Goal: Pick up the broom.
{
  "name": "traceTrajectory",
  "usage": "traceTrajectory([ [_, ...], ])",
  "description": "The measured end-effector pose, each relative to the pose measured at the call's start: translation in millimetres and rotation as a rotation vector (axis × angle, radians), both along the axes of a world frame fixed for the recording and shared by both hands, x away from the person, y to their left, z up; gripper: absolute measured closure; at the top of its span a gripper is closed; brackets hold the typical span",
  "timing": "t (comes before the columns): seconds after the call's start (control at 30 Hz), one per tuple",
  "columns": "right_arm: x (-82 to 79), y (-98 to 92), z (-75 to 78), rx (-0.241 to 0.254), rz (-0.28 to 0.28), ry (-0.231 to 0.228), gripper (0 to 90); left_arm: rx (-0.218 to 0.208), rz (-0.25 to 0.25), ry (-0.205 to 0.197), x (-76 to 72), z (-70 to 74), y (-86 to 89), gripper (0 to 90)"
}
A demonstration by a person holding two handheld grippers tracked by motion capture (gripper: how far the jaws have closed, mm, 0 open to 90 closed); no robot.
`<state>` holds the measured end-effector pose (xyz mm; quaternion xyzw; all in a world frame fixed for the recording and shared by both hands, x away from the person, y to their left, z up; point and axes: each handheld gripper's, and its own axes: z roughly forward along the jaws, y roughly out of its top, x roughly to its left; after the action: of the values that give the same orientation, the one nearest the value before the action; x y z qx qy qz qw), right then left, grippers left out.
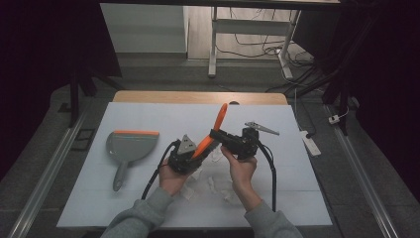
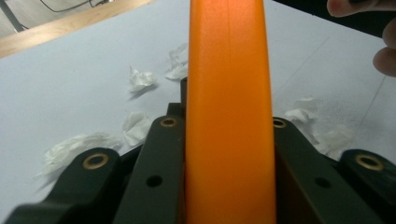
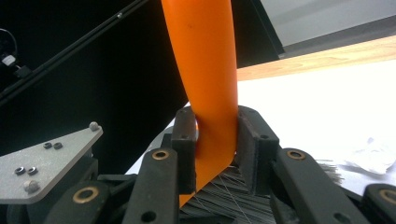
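Gripping orange brush (image 1: 212, 131) at frame centre: left tool (image 1: 190, 151) and right tool (image 1: 218, 135) both clenched on it. Handle points upper right; paper scraps (image 1: 210, 184) below, dustpan (image 1: 130, 145) left, nearer left tool.

Brush (image 1: 210, 133) handle bright orange, bristles dark grey. Both grippers black with brass-coloured rivets, left gripper (image 1: 184, 154) and right gripper (image 1: 233, 140) each topped by a grey plate. Dustpan (image 1: 130, 147) grey with orange edge strip. Paper scraps (image 2: 140, 79) white. Table cover (image 1: 148, 119) pale blue-white, wood edge tan. Sleeves (image 1: 143, 218) grey.
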<state>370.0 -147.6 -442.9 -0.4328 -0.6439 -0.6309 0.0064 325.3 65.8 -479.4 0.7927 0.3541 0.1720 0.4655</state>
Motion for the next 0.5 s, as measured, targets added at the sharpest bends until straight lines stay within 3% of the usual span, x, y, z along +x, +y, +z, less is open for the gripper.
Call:
traceTrajectory([
  [0.23, 2.5, 0.4, -1.4, -0.005, 0.023, 0.008, 70.0, 0.02, -0.022, 0.02, 1.9, 1.1, 4.1, 79.1],
  [0.33, 3.6, 0.7, -0.9, -0.015, 0.037, 0.008, 68.6, 0.051, -0.033, 0.022, 2.4, 3.9, 6.5, 79.1],
  [0.47, 1.3, -3.1, 7.3, -0.087, 0.042, -0.053, 57.3, 0.078, -0.049, 0.022, 2.0, 8.5, 13.9, 79.1],
  [0.5, 1.0, -4.6, 9.1, -0.105, 0.051, -0.067, 55.3, 0.084, -0.058, 0.038, 2.5, 9.5, 16.4, 79.1],
])
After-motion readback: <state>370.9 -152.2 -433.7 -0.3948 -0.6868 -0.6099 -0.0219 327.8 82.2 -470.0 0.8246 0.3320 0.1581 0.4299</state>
